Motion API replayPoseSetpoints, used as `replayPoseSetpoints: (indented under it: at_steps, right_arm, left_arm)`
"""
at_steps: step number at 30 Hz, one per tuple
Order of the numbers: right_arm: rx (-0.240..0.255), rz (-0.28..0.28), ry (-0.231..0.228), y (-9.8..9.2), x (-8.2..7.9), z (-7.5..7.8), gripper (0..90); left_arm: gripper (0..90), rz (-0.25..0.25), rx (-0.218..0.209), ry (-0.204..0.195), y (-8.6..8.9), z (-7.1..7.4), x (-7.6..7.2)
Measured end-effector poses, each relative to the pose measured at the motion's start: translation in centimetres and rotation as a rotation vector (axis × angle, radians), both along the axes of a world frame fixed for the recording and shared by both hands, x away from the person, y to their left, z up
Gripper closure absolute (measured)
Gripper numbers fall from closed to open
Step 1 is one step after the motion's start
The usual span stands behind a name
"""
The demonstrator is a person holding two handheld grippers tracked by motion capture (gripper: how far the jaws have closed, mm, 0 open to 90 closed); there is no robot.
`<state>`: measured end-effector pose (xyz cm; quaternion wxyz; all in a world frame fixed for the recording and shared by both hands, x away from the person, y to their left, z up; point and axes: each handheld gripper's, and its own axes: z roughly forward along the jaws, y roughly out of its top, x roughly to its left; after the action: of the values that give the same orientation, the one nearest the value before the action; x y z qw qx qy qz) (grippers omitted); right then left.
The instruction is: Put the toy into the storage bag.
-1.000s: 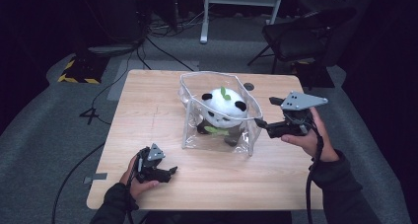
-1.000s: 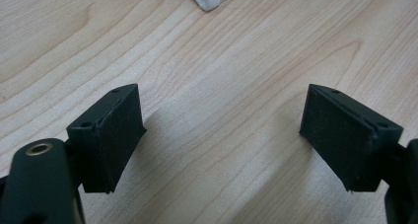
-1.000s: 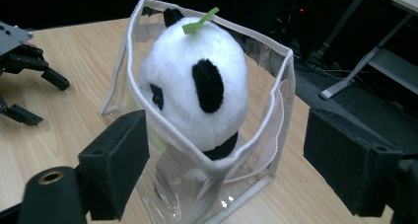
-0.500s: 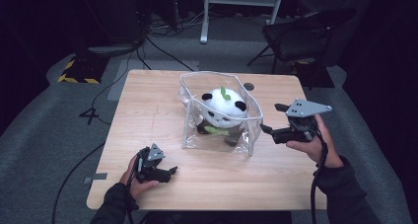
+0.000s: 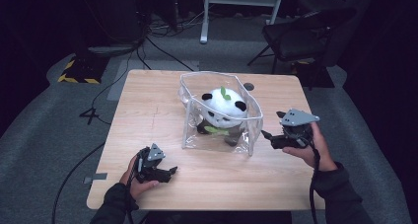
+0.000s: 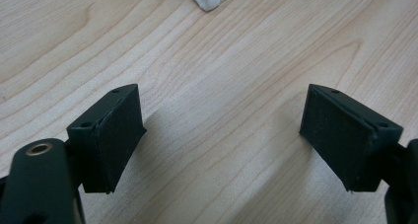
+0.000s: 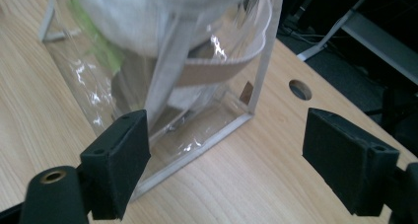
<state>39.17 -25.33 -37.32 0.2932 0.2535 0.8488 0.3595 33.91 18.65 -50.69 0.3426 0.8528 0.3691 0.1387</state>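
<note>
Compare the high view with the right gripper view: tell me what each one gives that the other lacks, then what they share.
High view alone: the left gripper open, low over the near table edge, the person's forearms, the chair and floor cables beyond the table, and the panda's ears and green leaf.

Right gripper view alone: a close look at the clear bag's white edge trim and tan strap, seen between the right gripper's open jaws, which hold nothing.

Both: the clear bag standing on the wooden table with the white plush inside, and the round hole in the tabletop.
</note>
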Motion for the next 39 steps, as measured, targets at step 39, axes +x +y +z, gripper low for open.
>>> replayPoseSetpoints:
  at_steps: [39]
  right_arm:
    - [-0.033, -0.066, 0.163, -3.1, -0.3, -8.5, 18.0]
  left_arm:
    - [16.6, 0.001, -0.001, -0.001, 0.0, 0.0, 0.0]
